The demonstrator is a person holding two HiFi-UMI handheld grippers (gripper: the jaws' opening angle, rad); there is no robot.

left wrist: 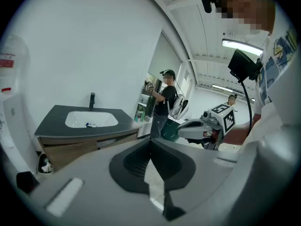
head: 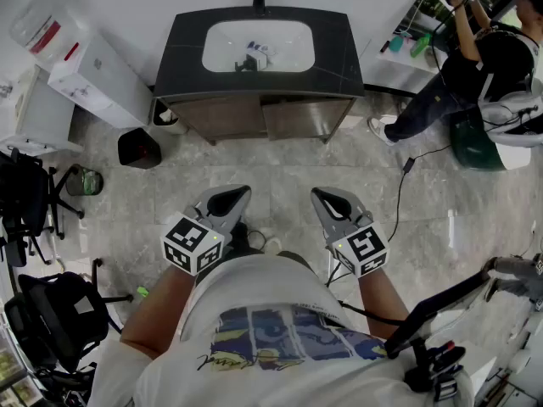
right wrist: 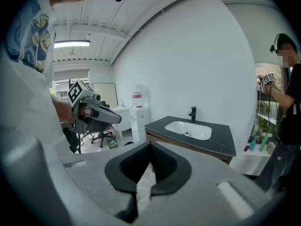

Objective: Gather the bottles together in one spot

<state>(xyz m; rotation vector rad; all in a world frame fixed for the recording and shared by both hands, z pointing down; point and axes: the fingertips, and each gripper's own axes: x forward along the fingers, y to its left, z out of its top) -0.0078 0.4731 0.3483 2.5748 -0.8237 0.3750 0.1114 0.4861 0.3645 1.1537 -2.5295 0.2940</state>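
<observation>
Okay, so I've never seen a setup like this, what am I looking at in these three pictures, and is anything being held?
There is no robot: a person holds a two-jaw gripper in each hand. The head view comes from a camera on that person's head, looking steeply down at the left gripper and the right gripper, each carrying a cube of square markers. The other two come from cameras riding on each gripper, looking along its jaws. Both pairs of jaws are closed, with nothing between them. Ahead stands a dark-topped vanity with a white basin; a few small items lie in it, too small to identify. At the right a second person works at a white shelf.
</observation>
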